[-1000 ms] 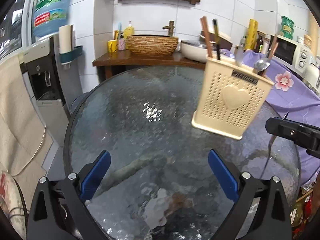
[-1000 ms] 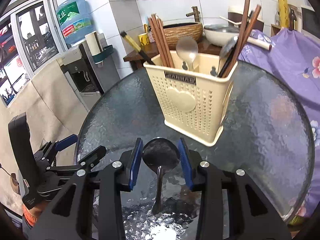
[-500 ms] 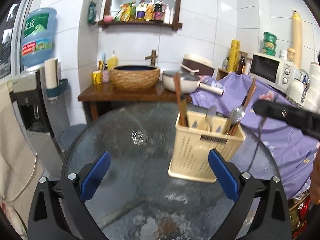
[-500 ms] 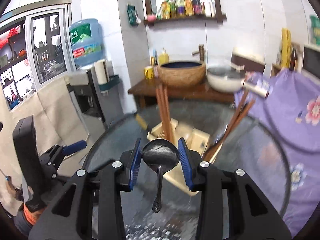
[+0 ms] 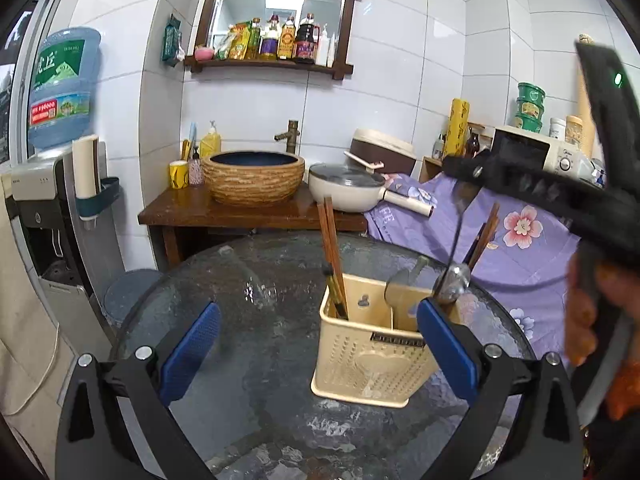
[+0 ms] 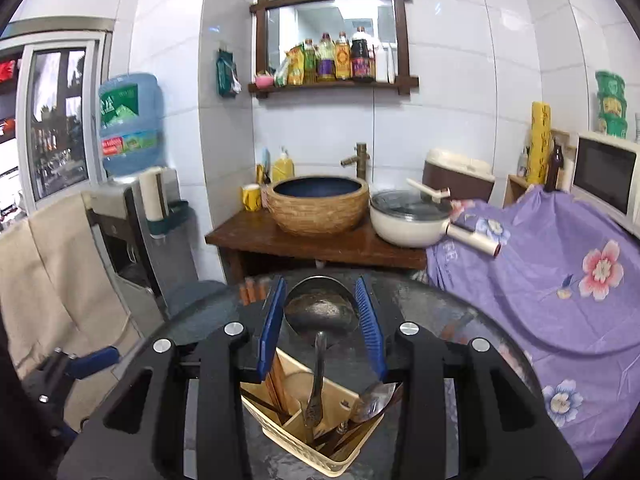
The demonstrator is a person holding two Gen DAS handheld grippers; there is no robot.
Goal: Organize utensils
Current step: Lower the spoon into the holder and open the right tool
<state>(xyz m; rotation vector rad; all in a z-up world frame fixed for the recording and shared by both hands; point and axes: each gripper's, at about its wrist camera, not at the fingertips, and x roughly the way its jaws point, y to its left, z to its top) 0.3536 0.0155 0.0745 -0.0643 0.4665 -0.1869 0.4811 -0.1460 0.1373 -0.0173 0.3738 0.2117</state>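
My right gripper [image 6: 320,322] is shut on the bowl of a dark metal spoon [image 6: 318,314], whose handle hangs down into the cream utensil holder [image 6: 296,436] below it. In the left wrist view the right gripper [image 5: 464,168] hovers above the holder [image 5: 372,356], with the spoon's thin handle [image 5: 456,232] pointing down at its right compartment. The holder contains wooden chopsticks [image 5: 330,248], a brush and metal spoons [image 5: 454,280]. My left gripper [image 5: 316,344] is open and empty, low over the round glass table [image 5: 248,280], just in front of the holder.
Behind the table stands a wooden counter [image 5: 248,212] with a woven basin, a white pan [image 5: 346,190] and a yellow cup. A water dispenser [image 5: 48,208] is at the left. A purple floral cloth [image 6: 560,280] covers things at the right, near a microwave.
My right gripper has lifted the spoon up and over the holder, so its handle now hangs into it. My left gripper has tilted up and drawn back; the holder now sits between its fingers.
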